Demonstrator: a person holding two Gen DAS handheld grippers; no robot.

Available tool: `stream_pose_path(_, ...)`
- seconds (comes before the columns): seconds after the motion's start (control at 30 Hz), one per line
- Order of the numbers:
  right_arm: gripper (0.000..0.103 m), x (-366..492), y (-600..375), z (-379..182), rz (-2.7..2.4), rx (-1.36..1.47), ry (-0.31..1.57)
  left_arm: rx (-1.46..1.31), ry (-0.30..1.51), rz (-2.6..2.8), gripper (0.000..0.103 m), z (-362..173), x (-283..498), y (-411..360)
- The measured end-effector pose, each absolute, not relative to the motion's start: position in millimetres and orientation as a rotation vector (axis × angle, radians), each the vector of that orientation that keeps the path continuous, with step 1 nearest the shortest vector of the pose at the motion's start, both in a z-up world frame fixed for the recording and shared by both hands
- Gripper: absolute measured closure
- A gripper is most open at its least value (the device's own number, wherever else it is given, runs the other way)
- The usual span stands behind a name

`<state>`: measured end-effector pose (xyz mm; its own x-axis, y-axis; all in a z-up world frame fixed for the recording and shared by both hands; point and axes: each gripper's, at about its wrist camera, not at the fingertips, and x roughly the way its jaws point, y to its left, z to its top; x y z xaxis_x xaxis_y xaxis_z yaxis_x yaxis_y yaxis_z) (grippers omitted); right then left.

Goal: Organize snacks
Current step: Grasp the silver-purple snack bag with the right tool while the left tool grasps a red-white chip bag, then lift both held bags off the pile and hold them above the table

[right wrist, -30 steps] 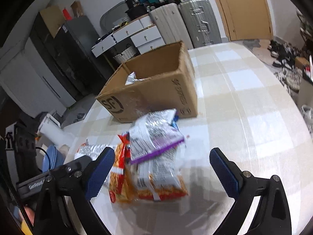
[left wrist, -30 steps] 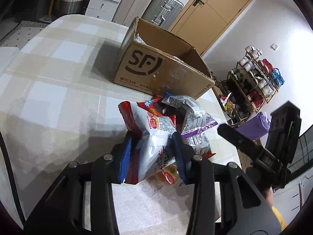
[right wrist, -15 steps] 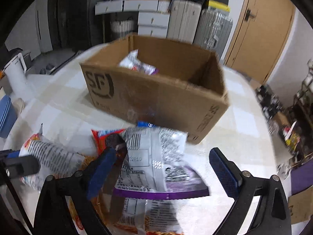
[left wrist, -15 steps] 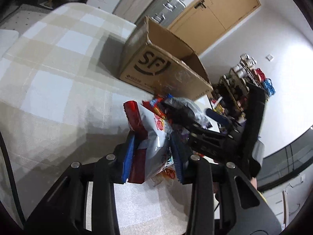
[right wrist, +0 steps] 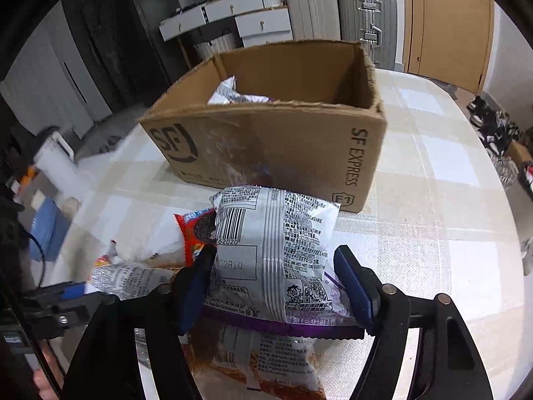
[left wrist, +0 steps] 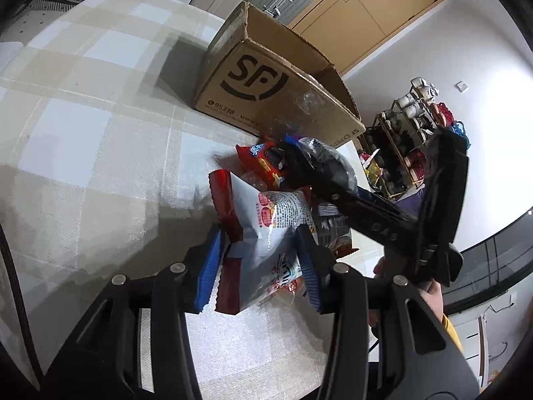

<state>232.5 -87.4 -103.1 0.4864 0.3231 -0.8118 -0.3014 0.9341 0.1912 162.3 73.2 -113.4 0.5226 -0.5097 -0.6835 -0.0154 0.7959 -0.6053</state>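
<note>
On the checked tablecloth (left wrist: 83,133) a pile of snack bags lies in front of an open cardboard box (left wrist: 266,100) marked SF. My left gripper (left wrist: 260,266) holds a red and white snack bag (left wrist: 263,226) between its blue pads; its jaws are opening, though the pads still touch the bag. My right gripper (right wrist: 276,283) straddles a silver and purple bag (right wrist: 276,243) on top of the pile. Its jaws are closing and the pads stand at the bag's edges. A red cookie bag (right wrist: 196,230) and an orange bag (right wrist: 266,366) lie beneath. Inside the box (right wrist: 283,140) sits one silver bag (right wrist: 233,95).
Suitcases (right wrist: 366,6) and white drawers (right wrist: 260,23) stand beyond the table's far end, next to a wooden door (left wrist: 366,10). A shoe rack (left wrist: 416,126) is on the floor past the table's right edge. Bare tablecloth (right wrist: 433,233) lies right of the pile.
My right gripper has come down over the pile and narrowed its jaws around the silver and purple bag. The left gripper has kept the red and white bag, nearly in place.
</note>
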Motion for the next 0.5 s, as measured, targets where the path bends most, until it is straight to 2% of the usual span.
stream_pose_path(0.07, 0.033, 228, -92, -100, 0.384, 0.034, 0.971, -0.604, 0.994, -0.294, 0.054, -115, 161, 75)
stream_pose_path(0.13, 0.038, 223, -92, -98, 0.392, 0.047, 0.958, -0.621, 1.005, -0.282, 0.049, -119, 161, 78)
stream_pose_path(0.27, 0.038, 220, -91, -99, 0.400, 0.038, 0.967, -0.654, 1.051, -0.323, 0.039, -127, 161, 74)
stream_pose_path(0.43, 0.039, 217, -92, -101, 0.408, 0.048, 0.969, -0.623, 1.047, -0.330, 0.038, -126, 158, 61)
stream_pose_path(0.5, 0.041, 218, -94, -102, 0.411, 0.064, 0.967, -0.621, 1.053, -0.327, 0.045, -127, 157, 59)
